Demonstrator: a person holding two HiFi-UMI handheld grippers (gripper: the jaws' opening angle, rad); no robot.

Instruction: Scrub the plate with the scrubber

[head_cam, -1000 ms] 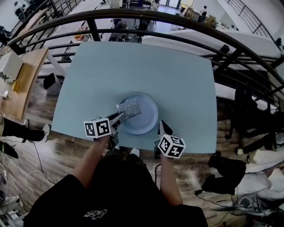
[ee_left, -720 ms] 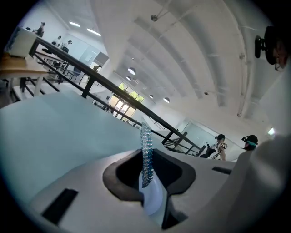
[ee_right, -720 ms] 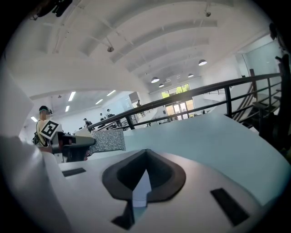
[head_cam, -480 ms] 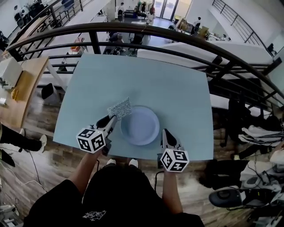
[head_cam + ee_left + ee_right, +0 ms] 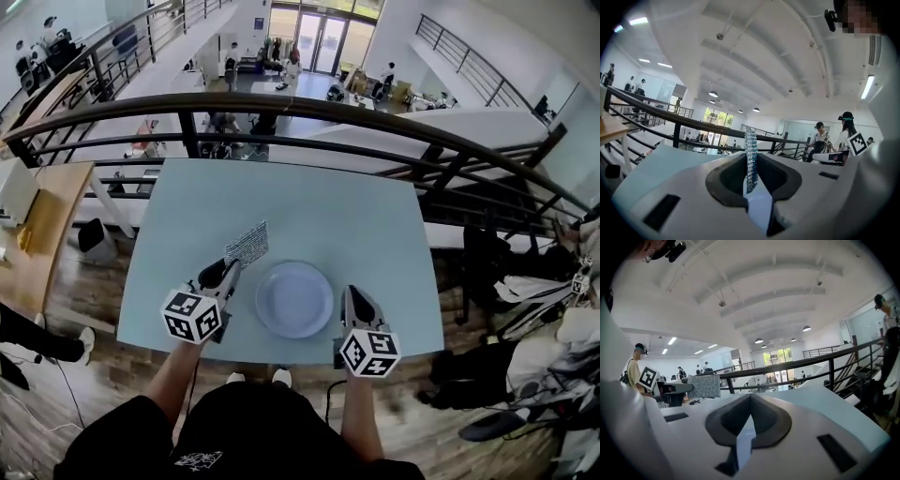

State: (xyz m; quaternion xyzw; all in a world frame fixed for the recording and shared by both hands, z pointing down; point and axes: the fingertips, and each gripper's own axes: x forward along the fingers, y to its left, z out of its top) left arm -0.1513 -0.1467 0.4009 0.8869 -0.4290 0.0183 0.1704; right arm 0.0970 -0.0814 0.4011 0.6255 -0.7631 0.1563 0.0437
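Beside the plate (image 5: 294,298), my left gripper (image 5: 228,269) pinches the scrubber (image 5: 247,244) clear of it, likely poised to scrub, while my right gripper (image 5: 352,298) waits closed and empty.

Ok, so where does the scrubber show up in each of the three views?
Head view: the scrubber sits left of centre, up-left of the plate, clamped in the left gripper.
Left gripper view: the scrubber is at centre, edge-on between the closed jaws.
Right gripper view: the scrubber is left of centre, a grey mesh square.
Shared landmark: the dark railing runs behind it in all three.
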